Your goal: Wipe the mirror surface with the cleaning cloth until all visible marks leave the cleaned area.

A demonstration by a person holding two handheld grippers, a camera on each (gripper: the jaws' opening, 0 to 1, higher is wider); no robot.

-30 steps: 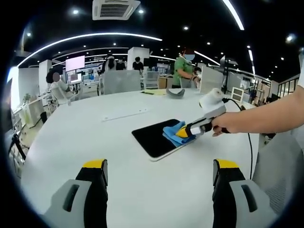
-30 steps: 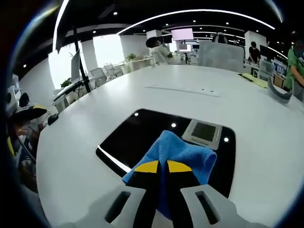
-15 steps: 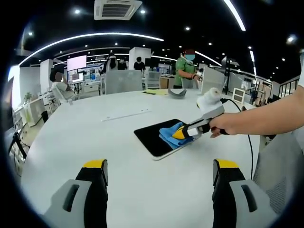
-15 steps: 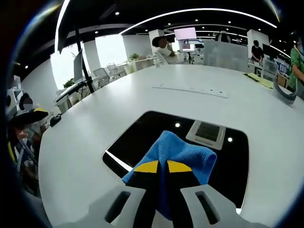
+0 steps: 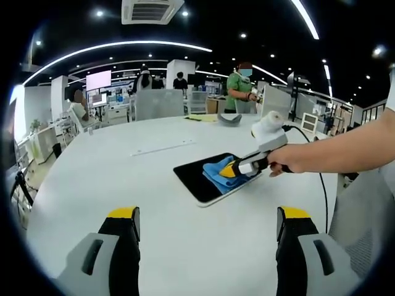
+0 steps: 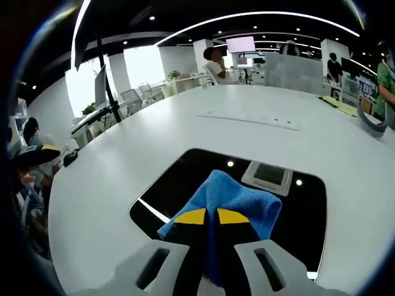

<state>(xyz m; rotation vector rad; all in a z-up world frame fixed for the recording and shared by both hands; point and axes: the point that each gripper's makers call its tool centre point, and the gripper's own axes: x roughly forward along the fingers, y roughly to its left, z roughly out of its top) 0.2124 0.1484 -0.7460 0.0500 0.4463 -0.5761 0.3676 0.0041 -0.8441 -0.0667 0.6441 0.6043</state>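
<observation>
Pinching one blue cleaning cloth (image 6: 237, 198) between its yellow-tipped jaws, the right gripper (image 6: 211, 216) sits at the bottom centre of the right gripper view with the jaws clamped together on the folded fabric. The cloth lies on one dark rectangular mirror (image 6: 185, 179), which rests flat on the white round table (image 6: 123, 154); the glass reflects a square ceiling vent and three small ceiling lights.

From the left gripper view, the same mirror (image 5: 197, 179) lies at the middle of the frame, with the cloth (image 5: 216, 170) on its right half. The right gripper (image 5: 229, 172) reaches in from the right side, held by a person's hand (image 5: 285, 165), a black cable trailing off behind it. The left gripper (image 5: 207, 217) hangs over bare table (image 5: 92, 179) at the bottom of the frame, its two jaws spread wide with nothing between them, well apart from the mirror.

One thin white strip (image 5: 163, 147) lies on the table beyond the mirror, upper left of centre. One grey curved object (image 5: 228, 119) sits at the far edge.
</observation>
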